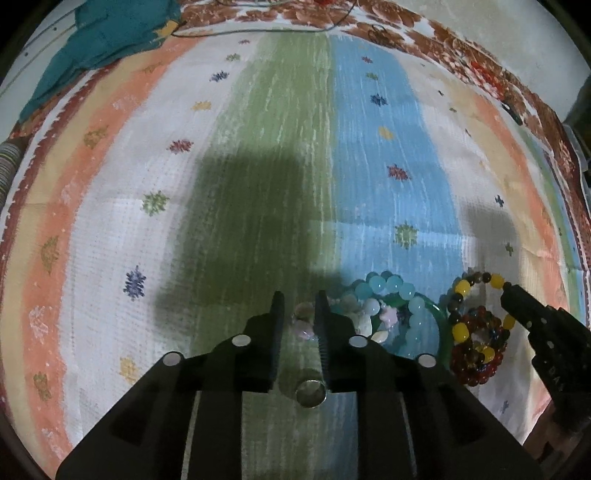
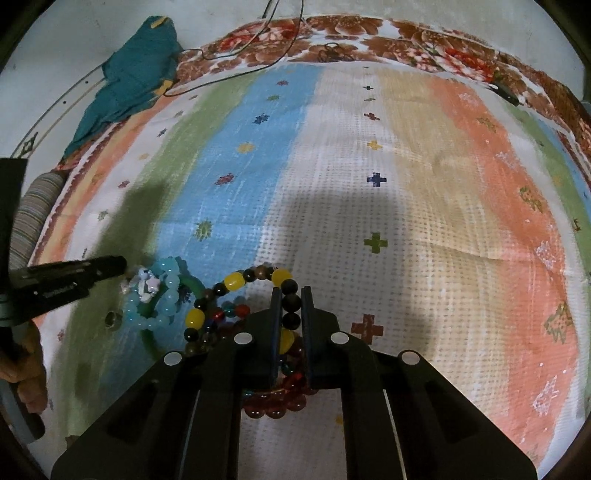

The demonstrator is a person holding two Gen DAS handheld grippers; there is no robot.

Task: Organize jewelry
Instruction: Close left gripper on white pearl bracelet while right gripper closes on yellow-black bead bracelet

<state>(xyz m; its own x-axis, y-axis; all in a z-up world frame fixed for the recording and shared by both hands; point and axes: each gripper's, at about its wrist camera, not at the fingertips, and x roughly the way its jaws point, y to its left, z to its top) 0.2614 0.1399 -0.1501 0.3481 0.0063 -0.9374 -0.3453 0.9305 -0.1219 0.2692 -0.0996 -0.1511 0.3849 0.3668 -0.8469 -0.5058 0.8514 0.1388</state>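
My right gripper (image 2: 291, 295) is clamped on the dark beads of the yellow-and-brown bracelet (image 2: 236, 280). My left gripper (image 1: 300, 302) stands slightly apart around a pale shell charm (image 1: 303, 311); contact unclear. The aqua bracelet (image 1: 391, 286) touches a green bangle (image 1: 445, 332). Striped cloth (image 1: 280, 155) lies open ahead to its floral edge (image 2: 332, 29).

Both fisheye views are dim, with muted, slightly grainy colour. Light falls from behind and above, so each gripper throws a broad, soft-edged dark shadow forward across the striped cloth (image 1: 369, 147). Straight stripes bow strongly toward the round black borders. The cloth's weave looks smeared; nearby gripper bodies appear almost featureless black.
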